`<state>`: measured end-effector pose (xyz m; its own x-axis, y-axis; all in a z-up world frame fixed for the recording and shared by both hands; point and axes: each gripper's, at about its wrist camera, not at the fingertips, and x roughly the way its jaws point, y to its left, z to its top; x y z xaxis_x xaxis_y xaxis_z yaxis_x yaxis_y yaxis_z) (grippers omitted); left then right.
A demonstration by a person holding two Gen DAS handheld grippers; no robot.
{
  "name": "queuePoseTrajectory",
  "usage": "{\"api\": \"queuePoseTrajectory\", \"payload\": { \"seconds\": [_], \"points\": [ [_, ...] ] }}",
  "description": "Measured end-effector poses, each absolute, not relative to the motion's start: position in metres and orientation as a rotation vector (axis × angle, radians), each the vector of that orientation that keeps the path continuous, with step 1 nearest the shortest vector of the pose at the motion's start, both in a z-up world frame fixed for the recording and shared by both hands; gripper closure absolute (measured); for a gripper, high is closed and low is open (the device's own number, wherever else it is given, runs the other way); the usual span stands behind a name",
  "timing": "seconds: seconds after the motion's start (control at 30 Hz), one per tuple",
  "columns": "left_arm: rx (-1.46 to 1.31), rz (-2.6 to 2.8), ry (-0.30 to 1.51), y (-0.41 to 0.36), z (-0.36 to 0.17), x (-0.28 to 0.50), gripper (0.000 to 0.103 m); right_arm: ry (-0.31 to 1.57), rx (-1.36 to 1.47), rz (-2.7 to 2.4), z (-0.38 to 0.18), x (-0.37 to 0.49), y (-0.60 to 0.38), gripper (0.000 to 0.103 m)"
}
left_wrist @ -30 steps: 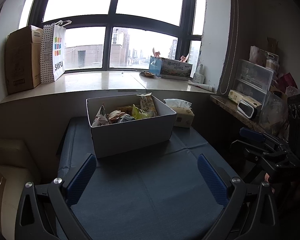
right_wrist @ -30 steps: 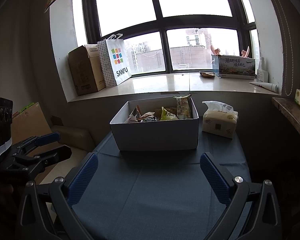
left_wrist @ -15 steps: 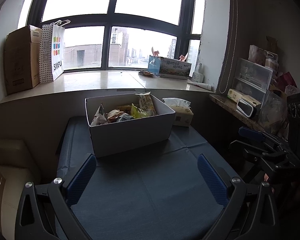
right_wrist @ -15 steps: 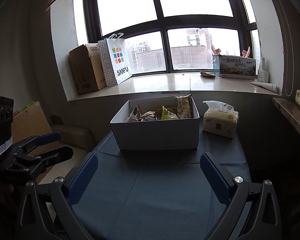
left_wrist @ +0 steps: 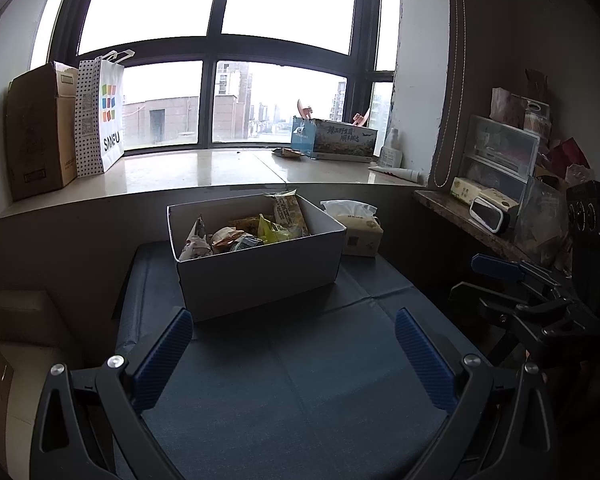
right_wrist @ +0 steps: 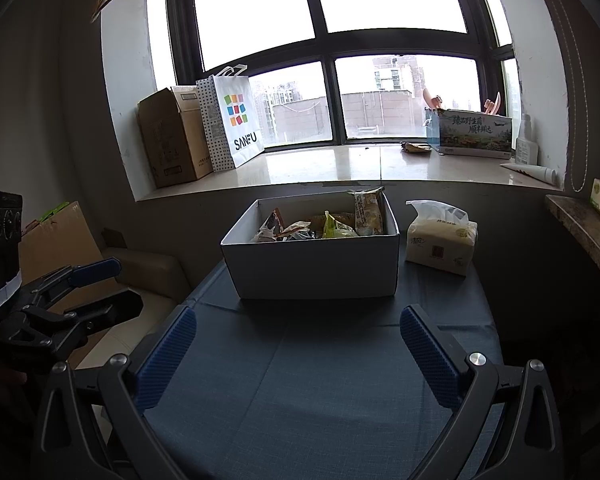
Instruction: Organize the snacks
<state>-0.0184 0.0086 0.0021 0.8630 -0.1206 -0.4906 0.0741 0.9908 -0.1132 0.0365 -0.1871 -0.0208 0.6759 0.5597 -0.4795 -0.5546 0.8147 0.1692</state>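
Observation:
A white cardboard box (left_wrist: pixel 260 276) (right_wrist: pixel 316 268) stands on the blue tablecloth (left_wrist: pixel 300 380) (right_wrist: pixel 320 380), holding several snack packets (left_wrist: pixel 244 236) (right_wrist: pixel 328 228). One tall packet (left_wrist: pixel 288 212) (right_wrist: pixel 366 212) leans upright in its far right corner. My left gripper (left_wrist: pixel 292 344) hovers open over the cloth, short of the box, nothing between its blue pads. My right gripper (right_wrist: pixel 298 344) is likewise open and empty in front of the box. Each gripper shows at the other view's edge, the right gripper (left_wrist: pixel 512 280) at right and the left gripper (right_wrist: pixel 88 288) at left.
A tissue pack (left_wrist: pixel 356 228) (right_wrist: pixel 440 240) sits right of the box. The windowsill carries a brown carton (left_wrist: pixel 40 136), a SANFU bag (left_wrist: pixel 100 116) and a printed box (left_wrist: pixel 336 138). A shelf with drawers (left_wrist: pixel 496 160) stands at right, cartons (right_wrist: pixel 60 236) at left.
Both views have shifted only slightly; the box sits a little lower and nearer in the left wrist view. Both grippers stay open and nothing was picked up.

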Motion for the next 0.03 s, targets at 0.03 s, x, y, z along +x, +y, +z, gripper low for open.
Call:
{"api": "queuePoseTrajectory", "payload": {
  "seconds": [0.03],
  "points": [
    [-0.093, -0.111, 0.525, 0.0081, 0.0017, -0.0177, 0.0, 0.544, 0.011, 0.627, -0.0208, 0.0367, -0.1873, 0.0]
  ]
}}
